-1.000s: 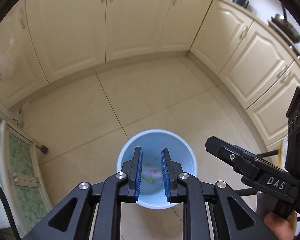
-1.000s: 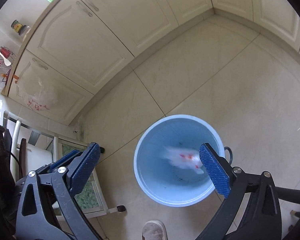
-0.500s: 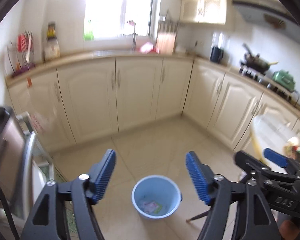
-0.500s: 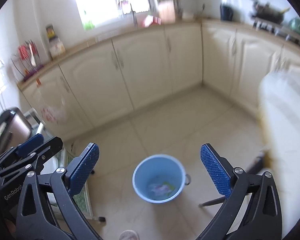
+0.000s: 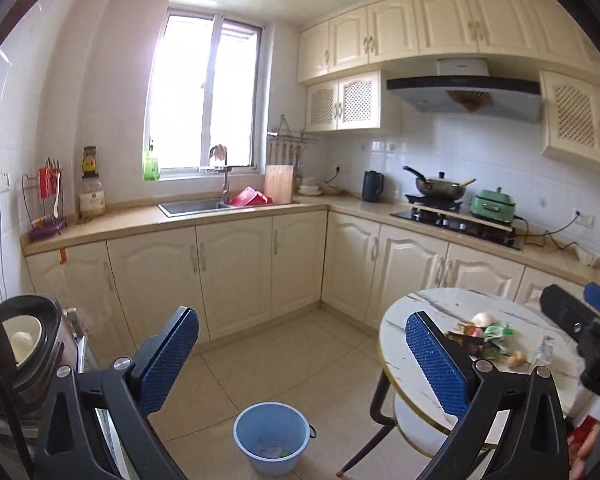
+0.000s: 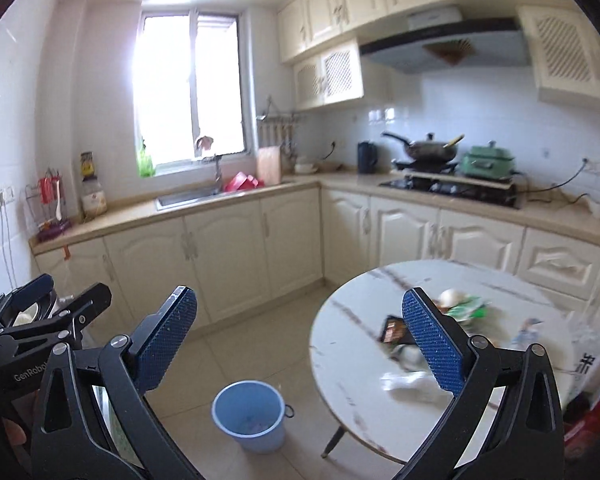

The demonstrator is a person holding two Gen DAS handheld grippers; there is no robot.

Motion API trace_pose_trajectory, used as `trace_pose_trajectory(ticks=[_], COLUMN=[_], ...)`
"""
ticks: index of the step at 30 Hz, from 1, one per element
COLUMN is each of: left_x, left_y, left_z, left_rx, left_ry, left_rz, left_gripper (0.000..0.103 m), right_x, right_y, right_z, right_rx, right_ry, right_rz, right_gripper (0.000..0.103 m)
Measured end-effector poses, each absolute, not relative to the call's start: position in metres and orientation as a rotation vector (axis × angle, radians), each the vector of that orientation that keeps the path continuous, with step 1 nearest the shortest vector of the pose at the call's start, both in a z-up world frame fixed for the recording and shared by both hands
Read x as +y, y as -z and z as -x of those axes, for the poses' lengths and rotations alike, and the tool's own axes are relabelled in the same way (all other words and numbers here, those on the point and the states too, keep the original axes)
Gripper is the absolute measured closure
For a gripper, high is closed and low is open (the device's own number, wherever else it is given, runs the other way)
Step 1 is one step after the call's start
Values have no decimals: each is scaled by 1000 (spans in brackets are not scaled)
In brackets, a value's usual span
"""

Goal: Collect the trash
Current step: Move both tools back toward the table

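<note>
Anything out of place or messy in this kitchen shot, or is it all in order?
Yes: a heap of wrappers and scraps lies loose on the round marble table, not yet binned. The blue bucket on the floor holds only a few pieces. Nothing looks spilled or broken.

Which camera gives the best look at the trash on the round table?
The left wrist view. The trash on the table is fairly sharp there: wrappers and a pale round piece show clearly, with only the near edge behind a finger. In the right wrist view the trash is blurred, and a finger hides its middle.
</note>
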State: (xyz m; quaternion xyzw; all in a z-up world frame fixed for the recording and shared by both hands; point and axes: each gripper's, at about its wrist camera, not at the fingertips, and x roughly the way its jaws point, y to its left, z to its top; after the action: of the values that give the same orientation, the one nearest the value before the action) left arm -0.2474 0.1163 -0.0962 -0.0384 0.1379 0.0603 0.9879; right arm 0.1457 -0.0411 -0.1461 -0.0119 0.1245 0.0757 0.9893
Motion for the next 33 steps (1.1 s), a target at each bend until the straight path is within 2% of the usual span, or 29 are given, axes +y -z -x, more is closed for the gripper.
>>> trace_pose_trajectory(ticks=[5, 10, 11, 19, 33], left_x=[85, 88, 95, 105, 111], left_y=[73, 64, 61, 61, 44], left_z=[312, 328, 312, 324, 298], left_rx=[236, 198, 190, 139, 143], left_ry=[-89, -49, -43, -19, -12], left_rz=[65, 61, 60, 51, 37], left_gripper=[1, 1, 1, 1, 1], right_x=[-74, -93, -96, -106, -121], right_y=[118, 99, 97, 82, 85], right_z=[-96, -63, -59, -35, -26], right_rx=[184, 144, 138, 92, 79], right_ry=[-81, -45, -36, 11, 28], right_rz=[12, 12, 14, 16, -2], right_gripper=[0, 0, 0, 0, 0])
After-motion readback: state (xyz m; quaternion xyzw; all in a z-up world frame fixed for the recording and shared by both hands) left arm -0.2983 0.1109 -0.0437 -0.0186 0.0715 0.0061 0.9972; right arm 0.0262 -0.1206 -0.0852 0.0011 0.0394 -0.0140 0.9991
